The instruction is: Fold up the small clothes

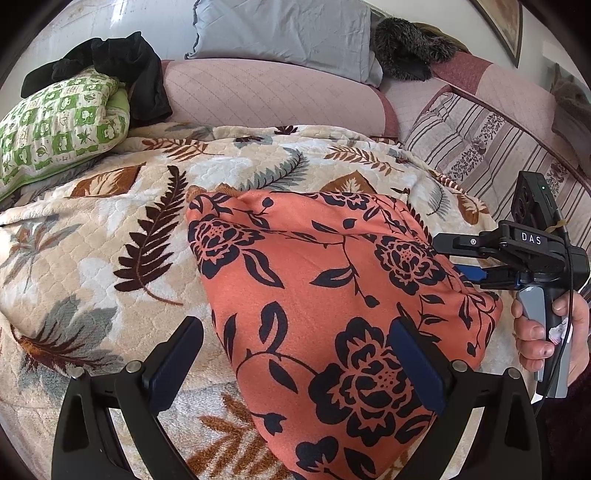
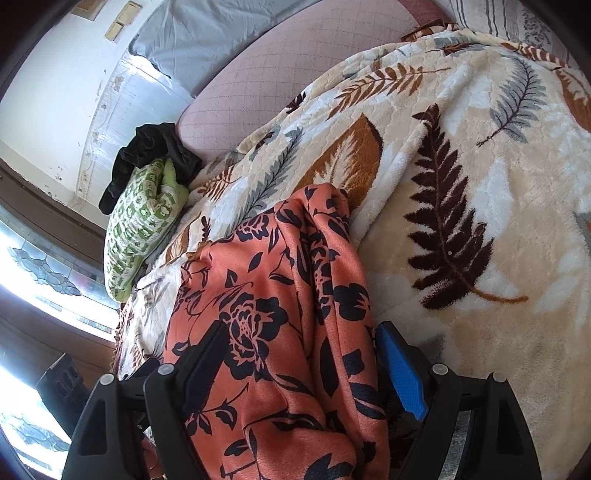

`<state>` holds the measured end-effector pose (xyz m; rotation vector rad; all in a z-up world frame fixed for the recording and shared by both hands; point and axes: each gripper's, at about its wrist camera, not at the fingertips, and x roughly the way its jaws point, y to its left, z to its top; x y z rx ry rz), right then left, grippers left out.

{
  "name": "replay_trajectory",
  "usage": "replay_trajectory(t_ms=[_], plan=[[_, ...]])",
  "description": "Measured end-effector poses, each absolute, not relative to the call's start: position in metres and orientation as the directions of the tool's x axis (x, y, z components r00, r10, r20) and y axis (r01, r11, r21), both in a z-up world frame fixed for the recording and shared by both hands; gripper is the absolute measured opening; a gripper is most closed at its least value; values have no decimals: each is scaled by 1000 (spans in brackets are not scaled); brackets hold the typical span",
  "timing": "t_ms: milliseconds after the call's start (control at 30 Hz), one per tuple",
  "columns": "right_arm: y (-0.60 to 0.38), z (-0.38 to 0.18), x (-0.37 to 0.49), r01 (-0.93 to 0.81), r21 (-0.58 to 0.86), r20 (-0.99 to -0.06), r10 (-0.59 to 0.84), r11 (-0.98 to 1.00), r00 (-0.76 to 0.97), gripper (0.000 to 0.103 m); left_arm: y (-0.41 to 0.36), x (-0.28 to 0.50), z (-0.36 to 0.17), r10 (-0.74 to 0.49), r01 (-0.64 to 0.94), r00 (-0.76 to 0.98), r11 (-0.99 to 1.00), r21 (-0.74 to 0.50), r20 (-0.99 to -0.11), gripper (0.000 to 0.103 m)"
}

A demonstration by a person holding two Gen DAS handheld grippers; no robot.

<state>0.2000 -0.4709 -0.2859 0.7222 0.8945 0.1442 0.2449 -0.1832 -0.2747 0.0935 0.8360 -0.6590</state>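
Observation:
An orange garment with black flowers (image 1: 314,280) lies bunched on a cream blanket with a leaf pattern (image 1: 110,236). My left gripper (image 1: 297,365) is open above its near part, with one finger (image 1: 417,365) over the cloth and the other over the blanket. At the right, a hand (image 1: 535,332) holds my right gripper (image 1: 461,258) at the garment's right edge. In the right wrist view this gripper (image 2: 303,362) stands wide open. The folded-over garment (image 2: 280,295) fills the gap between its fingers, and its blue pad (image 2: 400,373) is beside the cloth.
A green-patterned pillow (image 1: 62,125) with a black garment (image 1: 125,66) on it lies at the far left. Behind the blanket are a pink quilted cushion (image 1: 273,96), a grey pillow (image 1: 288,33) and a striped cushion (image 1: 476,140). A window (image 2: 44,266) is at the left.

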Motion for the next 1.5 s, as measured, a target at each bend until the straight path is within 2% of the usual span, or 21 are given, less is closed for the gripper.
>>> replay_trajectory(t_ms=[467,1100,1200,1267,1333,1367,1433,1500], plan=[[-458,-307,215,171,584,-724,413,794,552,84,-189,252,-287,-492,588,459,792,-162,-740,101],[-449,-308,216,128,608,-700,453,783,552,84,-192,255,-293,-501,587,429,787,-190,-752,101],[-450,-301,217,151,564,-718,393,812,574,83,-187,256,-288,-498,572,448,798,-190,-743,101],[-452,-282,210,186,470,-716,250,863,651,83,-177,257,-275,-507,554,497,810,-192,-704,101],[-451,-253,195,186,392,-638,121,901,760,83,-165,261,-264,-529,529,527,817,-231,-665,101],[-449,-240,188,159,387,-582,107,908,806,82,-160,264,-262,-529,507,541,825,-248,-654,101],[-440,-229,183,55,422,-509,186,905,840,64,-160,271,-269,-492,475,538,848,-236,-684,101],[-425,-239,197,-5,469,-557,300,883,774,33,-169,276,-283,-413,463,507,871,-165,-757,101]])
